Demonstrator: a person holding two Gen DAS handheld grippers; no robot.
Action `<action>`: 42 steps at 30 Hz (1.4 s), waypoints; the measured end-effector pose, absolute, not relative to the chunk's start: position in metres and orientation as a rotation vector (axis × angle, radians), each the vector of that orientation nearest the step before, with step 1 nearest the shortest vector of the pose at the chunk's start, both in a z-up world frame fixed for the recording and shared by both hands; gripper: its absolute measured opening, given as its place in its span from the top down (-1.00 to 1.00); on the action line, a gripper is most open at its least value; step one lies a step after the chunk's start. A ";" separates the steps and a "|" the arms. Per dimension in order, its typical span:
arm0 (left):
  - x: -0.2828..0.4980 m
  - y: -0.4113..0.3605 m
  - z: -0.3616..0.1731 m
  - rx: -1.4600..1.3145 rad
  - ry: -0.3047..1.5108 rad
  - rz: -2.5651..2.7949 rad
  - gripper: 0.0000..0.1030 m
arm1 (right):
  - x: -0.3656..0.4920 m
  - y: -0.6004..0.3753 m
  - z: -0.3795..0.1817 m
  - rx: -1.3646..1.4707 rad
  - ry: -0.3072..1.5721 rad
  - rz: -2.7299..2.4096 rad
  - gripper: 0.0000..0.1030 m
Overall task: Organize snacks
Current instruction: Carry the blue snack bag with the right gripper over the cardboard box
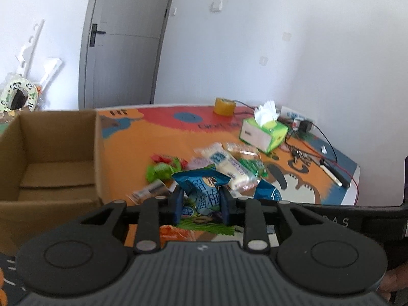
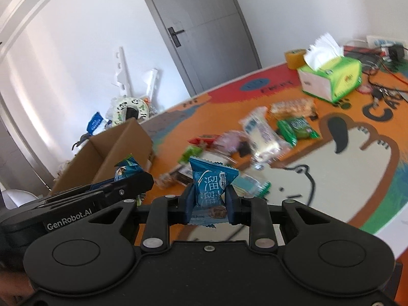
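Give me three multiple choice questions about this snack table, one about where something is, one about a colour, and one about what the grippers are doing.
1. Where does the tissue box stand?
A. Inside the cardboard box
B. On the table mat, beyond the loose snacks
C. On the floor by the door

2. What colour is the packet in the right gripper?
A. Blue
B. Red
C. Yellow

3. What state is the left gripper in?
A. Open and holding nothing
B. Shut on a blue snack packet
C. Shut on the tape roll

Answers:
1. B, since it sits on the table mat behind the loose snacks, well away from the cardboard box.
2. A, since the right-hand packet is blue with white characters.
3. B, since its fingers pinch the left-hand blue packet, while the tape roll stands far off.
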State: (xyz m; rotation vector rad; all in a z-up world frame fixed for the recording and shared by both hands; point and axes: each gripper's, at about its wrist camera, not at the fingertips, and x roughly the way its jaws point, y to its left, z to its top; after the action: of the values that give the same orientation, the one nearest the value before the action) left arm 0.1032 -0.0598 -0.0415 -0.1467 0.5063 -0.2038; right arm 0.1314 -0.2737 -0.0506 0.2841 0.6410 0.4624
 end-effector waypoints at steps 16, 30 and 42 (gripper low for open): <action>0.092 -0.018 -0.016 -0.168 0.427 -0.096 0.46 | 0.142 -0.227 -0.023 0.266 0.586 0.544 0.49; 0.094 0.031 -0.015 -0.211 0.407 0.023 0.46 | 0.155 -0.183 -0.010 0.245 0.567 0.624 0.49; 0.103 0.074 -0.023 -0.256 0.424 0.114 0.46 | 0.167 -0.141 -0.001 0.213 0.559 0.691 0.49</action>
State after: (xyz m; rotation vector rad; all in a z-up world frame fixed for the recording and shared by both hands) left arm 0.1030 0.0745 -0.0228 -0.2563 0.4237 0.1140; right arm 0.1673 -0.1407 -0.0006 0.2133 0.5591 0.6911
